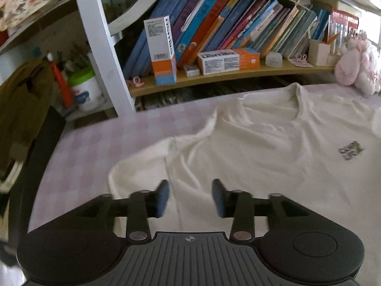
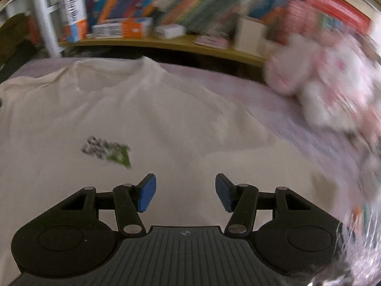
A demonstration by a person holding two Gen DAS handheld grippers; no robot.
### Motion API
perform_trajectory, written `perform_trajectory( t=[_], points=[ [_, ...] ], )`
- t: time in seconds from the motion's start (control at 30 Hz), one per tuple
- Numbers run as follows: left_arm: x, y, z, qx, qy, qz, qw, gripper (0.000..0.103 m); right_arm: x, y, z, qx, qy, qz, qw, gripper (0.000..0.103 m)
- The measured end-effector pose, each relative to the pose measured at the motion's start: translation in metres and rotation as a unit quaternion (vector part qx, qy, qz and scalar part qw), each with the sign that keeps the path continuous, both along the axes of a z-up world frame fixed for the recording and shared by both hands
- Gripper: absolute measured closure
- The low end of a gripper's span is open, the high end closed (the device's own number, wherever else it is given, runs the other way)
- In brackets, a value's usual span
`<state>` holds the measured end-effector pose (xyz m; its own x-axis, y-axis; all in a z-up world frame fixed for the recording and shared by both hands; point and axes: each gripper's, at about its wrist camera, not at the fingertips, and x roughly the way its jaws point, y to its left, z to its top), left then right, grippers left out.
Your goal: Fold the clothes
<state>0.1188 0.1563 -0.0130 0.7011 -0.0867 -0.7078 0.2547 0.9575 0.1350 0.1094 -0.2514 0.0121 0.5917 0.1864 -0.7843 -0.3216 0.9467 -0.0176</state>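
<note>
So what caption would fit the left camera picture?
Open left gripper poised over a cream T-shirt spread on a pink checked cloth, bookshelf behind.

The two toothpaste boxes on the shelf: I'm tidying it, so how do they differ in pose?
The tall white-and-orange cardboard box stands upright against the books; the other white-and-orange cardboard box lies flat on its long side, further right. Both sit on the wooden shelf and look alike in print.

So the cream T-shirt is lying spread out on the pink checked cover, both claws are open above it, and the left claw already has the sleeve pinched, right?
Not quite. The left claw holds nothing: in the left wrist view its pads stand apart over the T-shirt near the sleeve. The rest is right: the shirt lies spread on the pink checked cover, and the right claw is open too.
</note>
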Motion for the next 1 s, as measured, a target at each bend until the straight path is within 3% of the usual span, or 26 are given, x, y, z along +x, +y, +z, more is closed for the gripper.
perform_trajectory(
  t=[0.2, 0.3, 0.53, 0.67, 0.83, 0.93, 1.0],
  points=[
    [0.034, 0.013, -0.025, -0.013, 0.019, -0.046, 0.9987, 0.055, 0.05, 0.032, -0.004, -0.015, -0.012, 0.064, 0.998, 0.05],
    [0.051, 0.027, -0.034, -0.025, 0.029, -0.034, 0.9987, 0.056, 0.071, 0.047, -0.007, -0.022, -0.013, 0.083, 0.996, 0.05],
    [0.099, 0.076, -0.043, -0.059, 0.028, 0.07, 0.9954, 0.055, 0.111, 0.07, -0.013, -0.04, -0.012, 0.102, 0.994, 0.05],
    [0.104, 0.092, -0.032, -0.048, -0.008, 0.124, 0.991, 0.056, 0.126, 0.076, -0.016, -0.042, -0.012, 0.107, 0.993, 0.05],
    [0.098, 0.073, -0.008, -0.132, -0.032, 0.043, 0.9899, 0.053, 0.142, 0.085, -0.017, -0.028, -0.015, 0.12, 0.992, 0.05],
    [0.103, 0.034, -0.012, -0.139, -0.021, -0.034, 0.9894, 0.051, 0.151, 0.092, -0.018, -0.024, -0.018, 0.128, 0.991, 0.05],
    [0.111, 0.008, -0.021, -0.123, -0.01, -0.073, 0.9897, 0.051, 0.157, 0.095, -0.019, -0.025, -0.02, 0.129, 0.991, 0.051]
  ],
)
